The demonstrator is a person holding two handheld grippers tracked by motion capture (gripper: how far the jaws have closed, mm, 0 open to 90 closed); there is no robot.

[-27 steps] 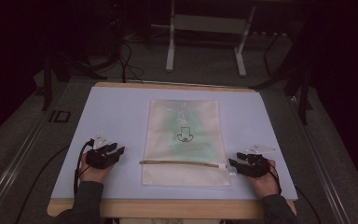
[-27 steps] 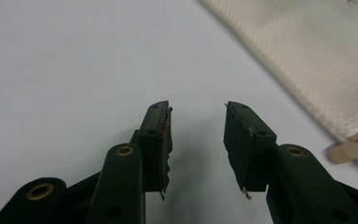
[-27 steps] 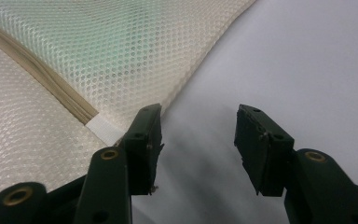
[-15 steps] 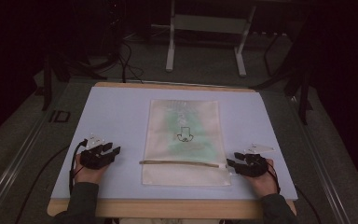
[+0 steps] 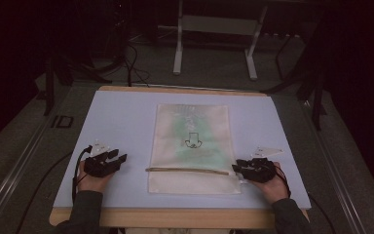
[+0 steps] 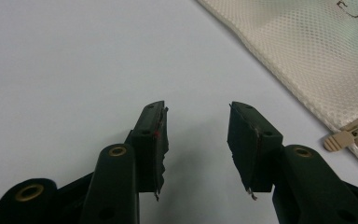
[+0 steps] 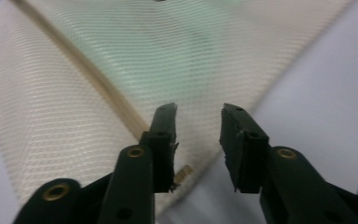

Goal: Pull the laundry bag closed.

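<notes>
High view: flat cream mesh bag (image 5: pixel 191 146) between both spread tools, zipper line crosswise; right tool (image 5: pixel 247 168) touching its edge, left tool (image 5: pixel 116 161) just beside.

We see a dim room with grey carpeted floor (image 5: pixel 209 73). A pale table (image 5: pixel 126 117) with a wooden edge stands in front; behind it, a white metal frame (image 5: pixel 214 24) and dark cables (image 5: pixel 131 63).

A mesh bag (image 5: pixel 191 146) lies on the middle of your table (image 5: pixel 126 117). Your left gripper (image 5: pixel 119 160) rests left of it, apart; your right gripper (image 5: pixel 235 168) meets its right edge.
</notes>
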